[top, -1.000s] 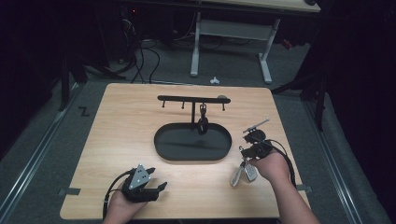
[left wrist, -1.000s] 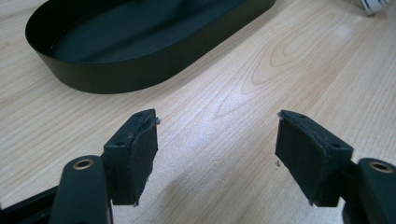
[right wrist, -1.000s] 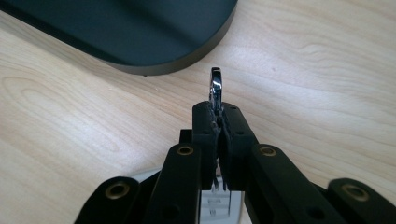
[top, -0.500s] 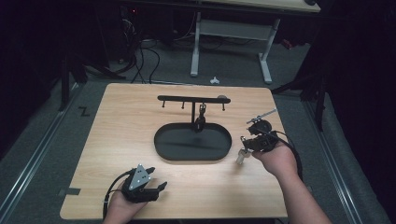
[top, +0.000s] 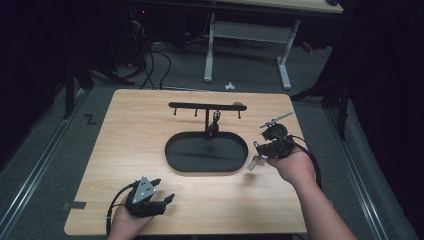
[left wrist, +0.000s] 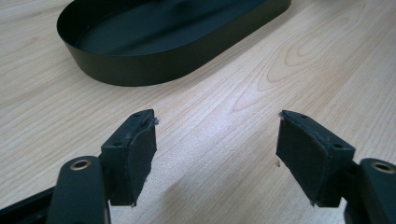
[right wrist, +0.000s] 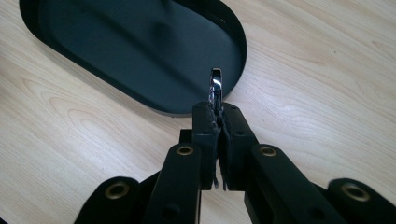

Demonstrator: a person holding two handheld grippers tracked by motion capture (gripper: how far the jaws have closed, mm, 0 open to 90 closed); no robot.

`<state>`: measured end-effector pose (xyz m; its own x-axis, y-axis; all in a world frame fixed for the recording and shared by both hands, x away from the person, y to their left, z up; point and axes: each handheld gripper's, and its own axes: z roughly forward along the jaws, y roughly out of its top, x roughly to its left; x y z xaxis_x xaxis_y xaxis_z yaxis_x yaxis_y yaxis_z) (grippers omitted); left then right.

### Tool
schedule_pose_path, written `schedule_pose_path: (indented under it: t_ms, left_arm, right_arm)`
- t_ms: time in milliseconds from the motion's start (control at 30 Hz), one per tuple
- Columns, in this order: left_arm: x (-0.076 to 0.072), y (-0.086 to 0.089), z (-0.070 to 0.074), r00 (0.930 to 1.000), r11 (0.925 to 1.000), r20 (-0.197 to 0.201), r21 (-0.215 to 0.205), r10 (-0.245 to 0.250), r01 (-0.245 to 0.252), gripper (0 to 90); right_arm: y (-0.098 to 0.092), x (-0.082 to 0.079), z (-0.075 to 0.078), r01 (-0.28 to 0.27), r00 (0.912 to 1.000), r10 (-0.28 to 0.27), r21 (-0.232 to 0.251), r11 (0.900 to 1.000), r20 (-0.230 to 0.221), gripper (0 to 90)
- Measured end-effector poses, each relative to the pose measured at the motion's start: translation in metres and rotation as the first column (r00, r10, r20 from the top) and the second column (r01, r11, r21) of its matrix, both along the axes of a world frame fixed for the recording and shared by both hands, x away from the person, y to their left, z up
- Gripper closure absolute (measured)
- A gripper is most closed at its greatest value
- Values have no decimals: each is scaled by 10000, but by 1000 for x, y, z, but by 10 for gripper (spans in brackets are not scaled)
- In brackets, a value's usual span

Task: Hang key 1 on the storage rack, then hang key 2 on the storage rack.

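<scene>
Keys [top: 255, 162] hang from the right gripper [right wrist: 216, 100], its jaws clenched on their ring beside the tray [top: 172, 156]; hanging them on the rack [top: 206, 106] remains. Left gripper [left wrist: 215, 140] jaws, just opening, grasp nothing.

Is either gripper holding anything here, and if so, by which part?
The right gripper is shut on a metal ring, pinched at its lower edge, with something pale dangling below it. The left gripper holds nothing; its jaws stand apart.

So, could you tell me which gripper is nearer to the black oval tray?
The right gripper, beside the black oval tray's right end; the left gripper rests at the table's near edge.
</scene>
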<state>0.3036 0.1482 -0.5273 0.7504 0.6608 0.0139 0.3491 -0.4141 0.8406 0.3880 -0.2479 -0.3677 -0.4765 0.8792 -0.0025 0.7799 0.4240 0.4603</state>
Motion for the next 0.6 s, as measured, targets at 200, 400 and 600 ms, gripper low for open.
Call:
schedule_pose_path:
  t_ms: [200,400,600]
  left_arm:
    - [0,0,2,9999,9999,96,-83,-57,58,288]
    - [3,-4,2,9999,9999,114,10,-118,118,288]
    - [1,-4,0,9998,9998,20,68,-176,176,289]
  right_arm:
    - [7,2,0,-124,9999,124,23,9999,-26,865]
    - [14,7,5,-207,9998,207,42,9998,-35,865]
    - [19,17,11,-338,9994,337,126,9993,100,865]
